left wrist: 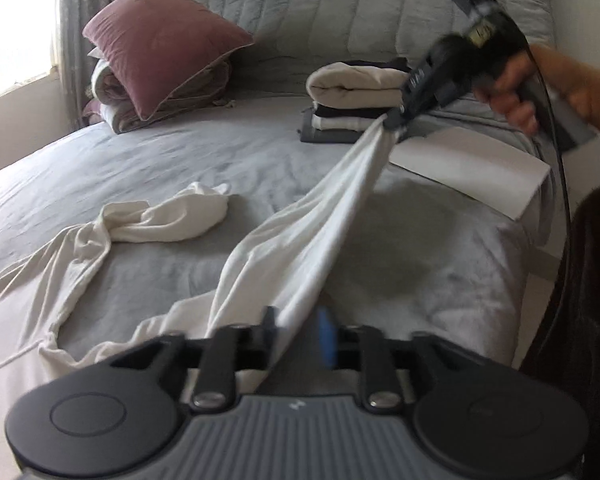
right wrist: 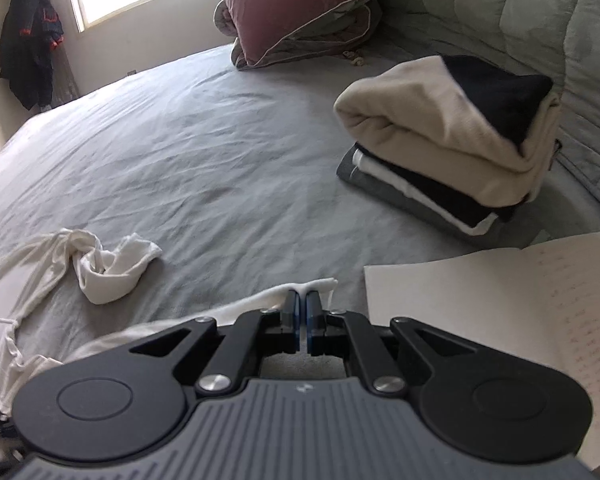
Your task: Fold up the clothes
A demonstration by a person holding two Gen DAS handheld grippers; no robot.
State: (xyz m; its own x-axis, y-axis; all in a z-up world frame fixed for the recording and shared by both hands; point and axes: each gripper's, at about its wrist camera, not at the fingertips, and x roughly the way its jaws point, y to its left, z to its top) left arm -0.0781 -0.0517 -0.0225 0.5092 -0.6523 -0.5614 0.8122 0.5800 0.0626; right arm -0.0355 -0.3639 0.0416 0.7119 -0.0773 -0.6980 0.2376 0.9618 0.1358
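Now white garment (left wrist: 300, 240) stretched btwn left gripper (left wrist: 300, 332) & right gripper (right wrist: 303, 316).

Each camera sits just behind its claw, looking forward, low over the bed (left wrist: 180, 160). Both views share the folded stack (left wrist: 356, 100) and pillow (right wrist: 296, 4) ahead.

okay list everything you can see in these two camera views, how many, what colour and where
garment: one, white, stretched between both grippers, the rest trailing over the bed
bed sheet: one, grey, covering the bed
folded clothes: one stack, cream, black, white and grey, far right of the bed
pillow: one, maroon, on a folded blanket at the headboard
paper: one sheet, white with faint writing, right edge of the bed
jacket: one, dark, hanging by the window
left gripper: black, shut on the garment
right gripper: black, shut on the garment
hand: one, holding the right gripper
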